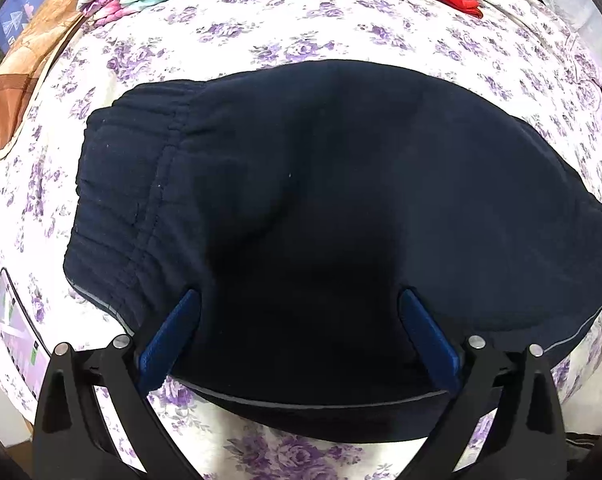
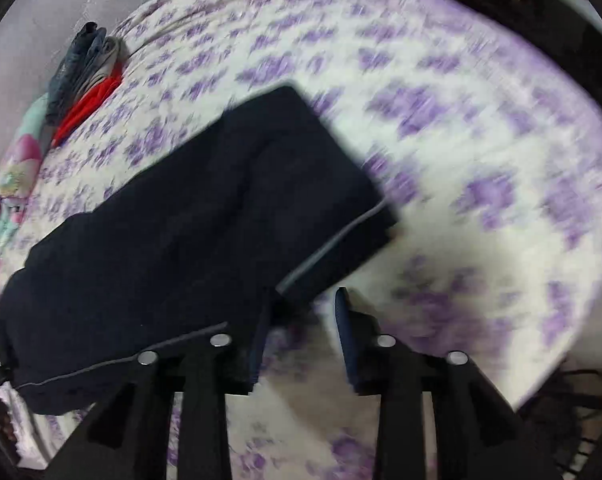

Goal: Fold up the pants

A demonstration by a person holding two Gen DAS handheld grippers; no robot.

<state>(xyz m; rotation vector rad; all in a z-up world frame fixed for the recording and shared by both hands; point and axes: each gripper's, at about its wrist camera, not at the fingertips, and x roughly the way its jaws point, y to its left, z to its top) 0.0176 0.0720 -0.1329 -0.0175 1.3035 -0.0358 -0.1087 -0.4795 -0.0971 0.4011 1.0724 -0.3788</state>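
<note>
The folded navy pants [image 1: 321, 200] lie flat on the purple-flowered bedsheet [image 1: 341, 32], elastic waistband [image 1: 125, 184] toward the left in the left wrist view. The left gripper [image 1: 297, 332] hangs directly over their near edge, its blue fingers [image 1: 169, 340] spread wide with the cloth between them, apparently ungrasped. The right gripper [image 2: 301, 320] is released just beside the pants' near edge, over bare sheet, holding nothing.

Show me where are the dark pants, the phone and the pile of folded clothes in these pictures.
dark pants [image 1: 341, 184]: left wrist view, middle of the folded cloth.
phone [image 1: 19, 328]: left wrist view, its lit screen, at the left edge.
pile of folded clothes [image 2: 81, 76]: right wrist view, the dark top layers.
</note>
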